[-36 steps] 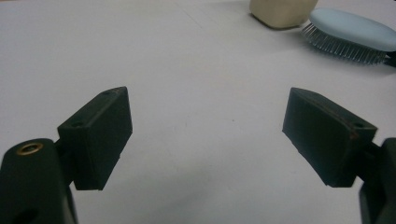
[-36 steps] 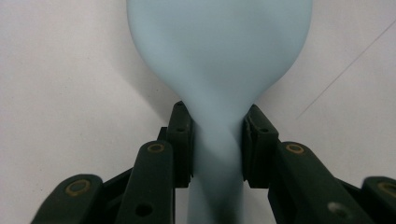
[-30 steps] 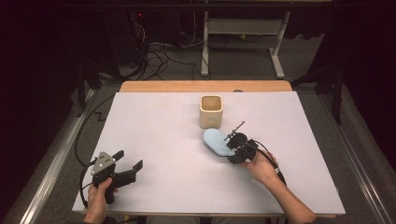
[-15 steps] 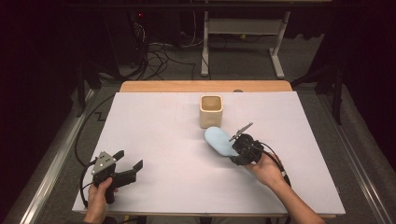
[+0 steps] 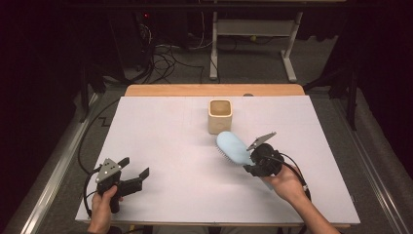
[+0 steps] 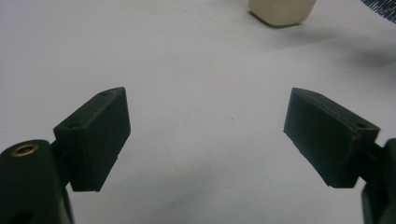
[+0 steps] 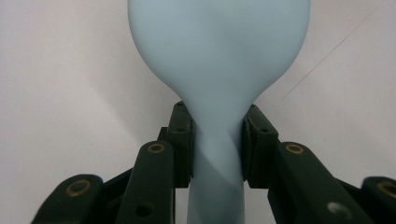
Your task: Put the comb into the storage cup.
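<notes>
Cup (image 5: pixel 220 115) stands just beyond lifted hairbrush (image 5: pixel 233 147).

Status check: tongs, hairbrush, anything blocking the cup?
Right tongs shut on blue hairbrush handle. Left tongs open, idle. Brush beside cup; path clear.

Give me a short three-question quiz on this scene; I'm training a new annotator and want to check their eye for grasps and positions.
1. True or false: the right gripper has its fingers closed on the neck of the pale blue plastic hairbrush.
2. Multiple choice: the left gripper is (A) shut on the brush, (B) open with nothing between its fingers, (C) inside the cup.
3. Fill in: in the high view, the cream square-sided open cup stands on the white table, just ______ the brush head, on the side away from the person.

Key: 1 true. 2 B. 3 beyond.
</notes>
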### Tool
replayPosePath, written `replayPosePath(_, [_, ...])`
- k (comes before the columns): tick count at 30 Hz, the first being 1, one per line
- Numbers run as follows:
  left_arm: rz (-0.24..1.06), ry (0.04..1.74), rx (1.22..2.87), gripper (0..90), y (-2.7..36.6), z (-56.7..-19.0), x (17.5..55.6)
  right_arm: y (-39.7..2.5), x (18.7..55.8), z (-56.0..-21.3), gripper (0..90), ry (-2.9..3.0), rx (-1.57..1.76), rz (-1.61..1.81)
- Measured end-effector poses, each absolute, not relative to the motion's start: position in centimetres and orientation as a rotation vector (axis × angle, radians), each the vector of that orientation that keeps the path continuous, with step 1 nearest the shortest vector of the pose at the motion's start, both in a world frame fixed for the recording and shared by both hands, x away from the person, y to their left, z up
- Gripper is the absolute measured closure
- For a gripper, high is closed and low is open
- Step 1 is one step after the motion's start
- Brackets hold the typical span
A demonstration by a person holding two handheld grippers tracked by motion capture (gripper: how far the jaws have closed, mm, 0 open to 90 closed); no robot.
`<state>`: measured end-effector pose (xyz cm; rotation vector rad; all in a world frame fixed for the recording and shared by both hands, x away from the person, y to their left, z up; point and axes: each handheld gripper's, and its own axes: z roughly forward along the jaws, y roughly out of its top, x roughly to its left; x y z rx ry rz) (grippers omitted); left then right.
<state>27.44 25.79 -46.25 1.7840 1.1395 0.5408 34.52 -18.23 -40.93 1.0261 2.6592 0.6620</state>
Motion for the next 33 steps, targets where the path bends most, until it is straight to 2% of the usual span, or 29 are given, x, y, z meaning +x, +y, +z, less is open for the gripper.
replayPosePath(22, [0.542,1.114,1.759,15.9,25.1,-45.7,27.2,-21.3,30.0,-40.0,70.4,2.535,1.001,0.946])
replayPosePath(33, [0.51,1.084,1.759,15.9,24.6,-45.5,27.3,-20.5,28.5,-40.1,70.4,2.534,0.967,1.02])
